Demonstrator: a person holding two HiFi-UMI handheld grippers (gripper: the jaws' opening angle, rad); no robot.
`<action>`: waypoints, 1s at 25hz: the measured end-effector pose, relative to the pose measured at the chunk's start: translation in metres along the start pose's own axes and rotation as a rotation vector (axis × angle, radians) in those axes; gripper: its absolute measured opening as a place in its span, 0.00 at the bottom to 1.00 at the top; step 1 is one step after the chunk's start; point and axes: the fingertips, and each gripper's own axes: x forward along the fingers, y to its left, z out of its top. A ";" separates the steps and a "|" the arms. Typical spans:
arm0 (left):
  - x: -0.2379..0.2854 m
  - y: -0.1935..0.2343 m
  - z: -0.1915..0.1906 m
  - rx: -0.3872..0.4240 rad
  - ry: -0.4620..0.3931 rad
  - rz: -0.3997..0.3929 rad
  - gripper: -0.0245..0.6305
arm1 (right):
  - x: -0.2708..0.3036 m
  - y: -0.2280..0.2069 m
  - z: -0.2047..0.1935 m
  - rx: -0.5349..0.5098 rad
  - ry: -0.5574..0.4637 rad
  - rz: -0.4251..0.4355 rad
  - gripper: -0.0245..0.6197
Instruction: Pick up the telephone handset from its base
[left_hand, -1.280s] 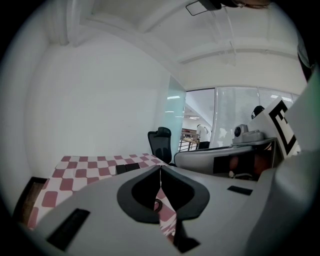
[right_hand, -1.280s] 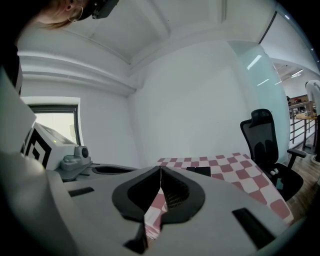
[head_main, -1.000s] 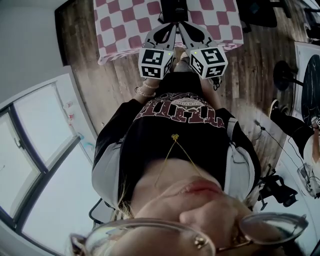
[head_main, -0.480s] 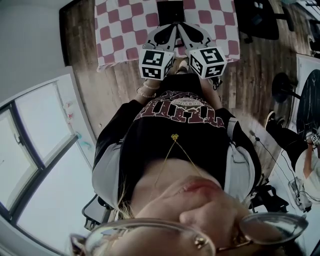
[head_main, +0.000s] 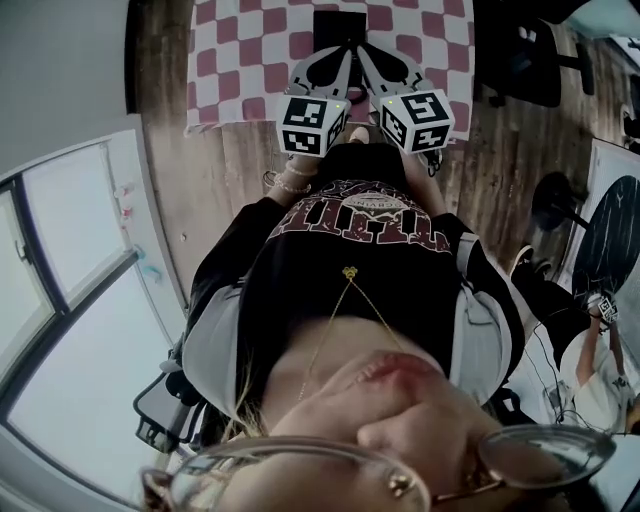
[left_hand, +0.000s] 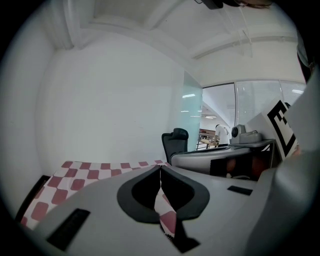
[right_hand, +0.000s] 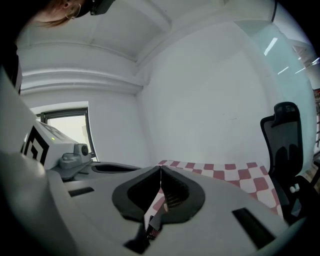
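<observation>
A dark telephone (head_main: 340, 25) sits on the table with the red-and-white checkered cloth (head_main: 250, 50), at the top of the head view. My left gripper (head_main: 343, 50) and right gripper (head_main: 362, 50) are held side by side in front of the person's chest, pointing at the table's near edge, short of the phone. Both are shut with nothing between the jaws. In the left gripper view the closed left gripper (left_hand: 160, 167) hides the phone; only cloth (left_hand: 85, 172) shows. The right gripper (right_hand: 160, 169) likewise shows only cloth (right_hand: 225, 172).
A black office chair (head_main: 530, 50) stands right of the table, also seen as the chair (left_hand: 175, 142) and the chair (right_hand: 287, 145). Wooden floor (head_main: 220, 170) lies between me and the table. Windows are on the left; another person (head_main: 590, 360) sits at lower right.
The table and telephone have drifted in the head view, with more of the cloth's left edge showing. Both grippers stay shut and side by side.
</observation>
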 end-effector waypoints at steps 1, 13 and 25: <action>0.002 0.000 -0.001 -0.005 0.000 0.010 0.05 | 0.001 -0.002 -0.001 -0.003 0.005 0.012 0.07; 0.024 0.000 -0.002 -0.012 0.000 0.054 0.05 | 0.009 -0.024 -0.009 -0.002 0.029 0.056 0.07; 0.054 0.011 0.003 0.015 0.046 -0.069 0.05 | 0.021 -0.050 -0.016 0.071 0.025 -0.060 0.07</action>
